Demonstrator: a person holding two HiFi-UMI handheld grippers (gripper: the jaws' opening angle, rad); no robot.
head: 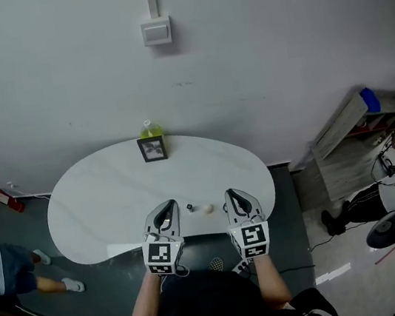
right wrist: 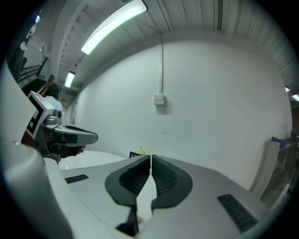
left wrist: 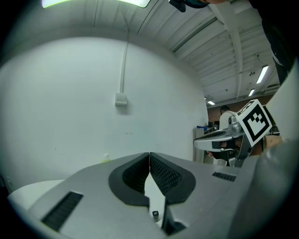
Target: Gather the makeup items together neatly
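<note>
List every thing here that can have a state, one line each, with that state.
Left gripper: shut, empty.
Right gripper: shut, empty.
Small black frame: upright at the table's far edge.
Yellow-green bottle: upright behind the frame.
Small dark item: on the table between the grippers, untouched.
Pale round item: beside it, untouched.

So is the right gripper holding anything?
No, the right gripper has its jaws shut together with nothing between them.
</note>
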